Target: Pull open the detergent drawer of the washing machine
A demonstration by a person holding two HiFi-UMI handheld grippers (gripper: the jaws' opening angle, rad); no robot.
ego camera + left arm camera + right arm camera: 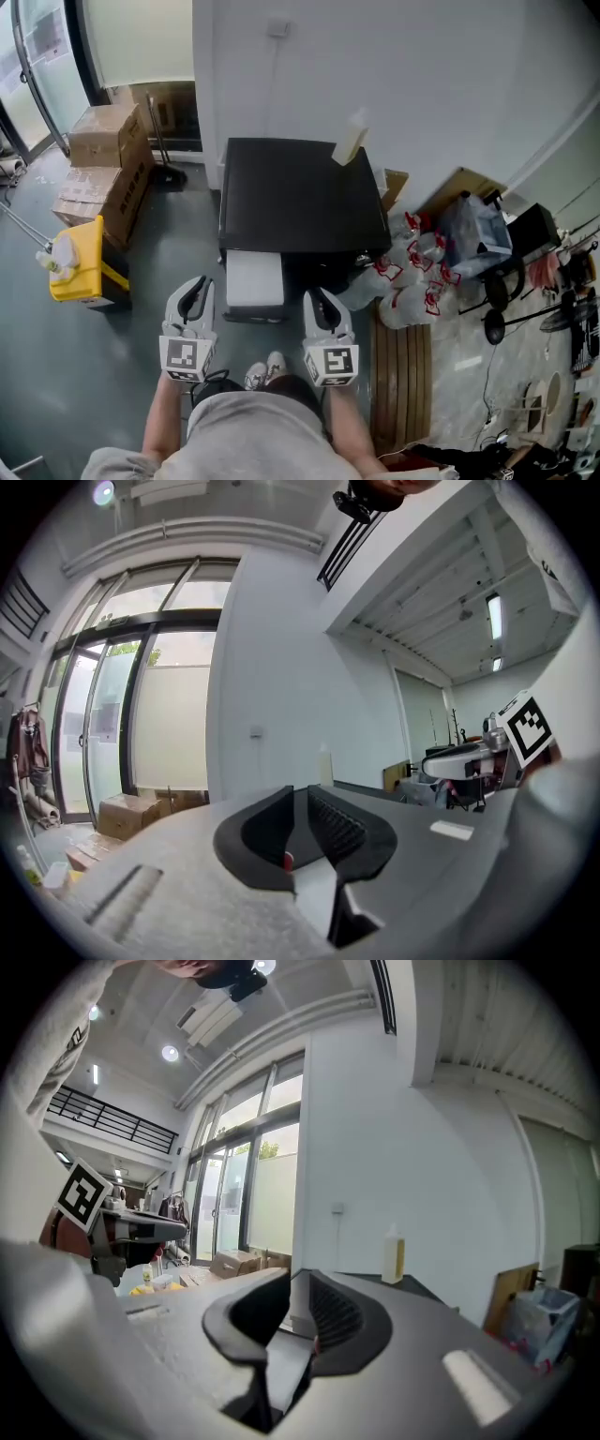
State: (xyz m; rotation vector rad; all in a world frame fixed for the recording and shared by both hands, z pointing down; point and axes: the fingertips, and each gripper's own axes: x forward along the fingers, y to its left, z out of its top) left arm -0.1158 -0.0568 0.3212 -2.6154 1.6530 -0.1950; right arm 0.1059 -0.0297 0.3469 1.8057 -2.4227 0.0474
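Observation:
The washing machine (300,197) shows its black top, seen from above, against the white wall. At its front left corner a white detergent drawer (255,279) sticks out toward me. My left gripper (195,289) hovers just left of the drawer, and my right gripper (315,296) just right of it; neither touches it. Each one's jaws stand close together with a narrow gap and hold nothing. In the left gripper view the left gripper (298,797) points level at the wall. The right gripper (292,1281) looks over the machine top (427,1290) toward a bottle (393,1255).
A pale bottle (352,139) stands on the machine's back right corner. Cardboard boxes (105,169) and a yellow bin (81,268) lie to the left. White bags with red handles (412,277) and a wooden slatted board (399,375) lie to the right. My shoes (265,373) are below the drawer.

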